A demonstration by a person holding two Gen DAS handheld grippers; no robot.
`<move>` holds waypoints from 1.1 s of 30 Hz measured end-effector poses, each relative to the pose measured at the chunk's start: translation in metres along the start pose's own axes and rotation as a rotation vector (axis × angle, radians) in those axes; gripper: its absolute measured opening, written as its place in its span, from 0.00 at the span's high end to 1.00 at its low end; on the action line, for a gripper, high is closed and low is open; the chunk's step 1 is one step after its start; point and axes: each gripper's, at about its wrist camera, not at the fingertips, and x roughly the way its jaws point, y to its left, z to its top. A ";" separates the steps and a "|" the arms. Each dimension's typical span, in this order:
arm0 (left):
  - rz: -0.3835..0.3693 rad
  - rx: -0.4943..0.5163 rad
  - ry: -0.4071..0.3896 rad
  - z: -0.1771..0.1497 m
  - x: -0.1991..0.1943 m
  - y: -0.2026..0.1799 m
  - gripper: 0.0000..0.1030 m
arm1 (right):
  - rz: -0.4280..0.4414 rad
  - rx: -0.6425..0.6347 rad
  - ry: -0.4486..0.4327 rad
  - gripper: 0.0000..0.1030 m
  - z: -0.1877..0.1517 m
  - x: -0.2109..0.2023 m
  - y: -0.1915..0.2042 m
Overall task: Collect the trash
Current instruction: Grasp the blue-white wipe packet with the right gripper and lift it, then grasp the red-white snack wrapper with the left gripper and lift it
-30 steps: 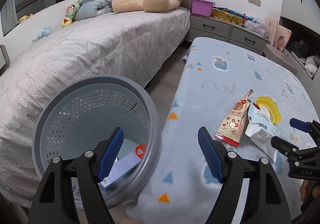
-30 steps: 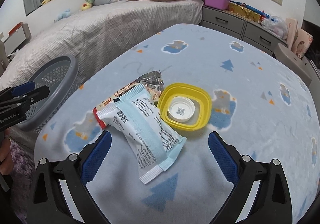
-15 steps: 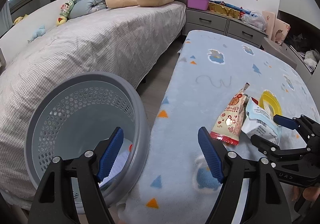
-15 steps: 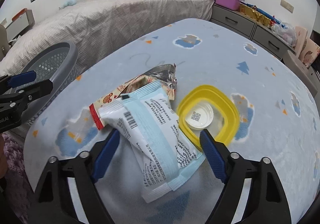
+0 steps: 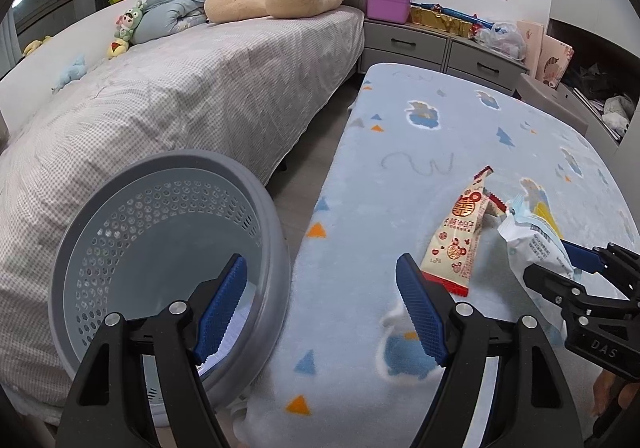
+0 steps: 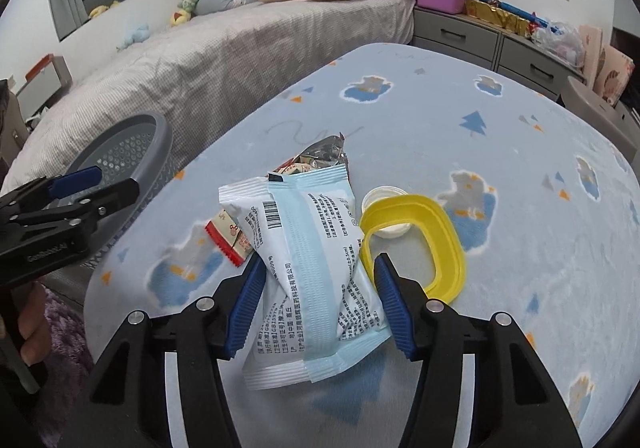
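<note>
Our right gripper [image 6: 318,300] has its fingers pinching the blue-white packet [image 6: 308,248], partly raised off the desk [image 6: 500,151], prob. so it clears the red wrapper [image 6: 230,242] & yellow lid [image 6: 440,224]. Left gripper [image 5: 320,310], fingers spread & empty, hangs by the gray basket [image 5: 160,183], the drop spot.

The basket [image 5: 168,248] stands left of the table [image 5: 400,167]. 2 wrappers [image 6: 308,260] and a lid [image 6: 424,244] lie on the table.
</note>
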 end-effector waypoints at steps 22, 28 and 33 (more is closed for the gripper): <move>-0.152 0.129 0.067 0.002 0.011 -0.065 0.29 | -0.074 0.247 -0.113 0.47 -0.035 -0.071 -0.077; -0.130 0.181 0.088 0.013 0.035 -0.085 0.29 | -0.070 0.294 -0.116 0.47 -0.039 -0.073 -0.096; -0.108 0.215 0.111 0.024 0.063 -0.101 0.29 | -0.050 0.326 -0.114 0.47 -0.041 -0.072 -0.107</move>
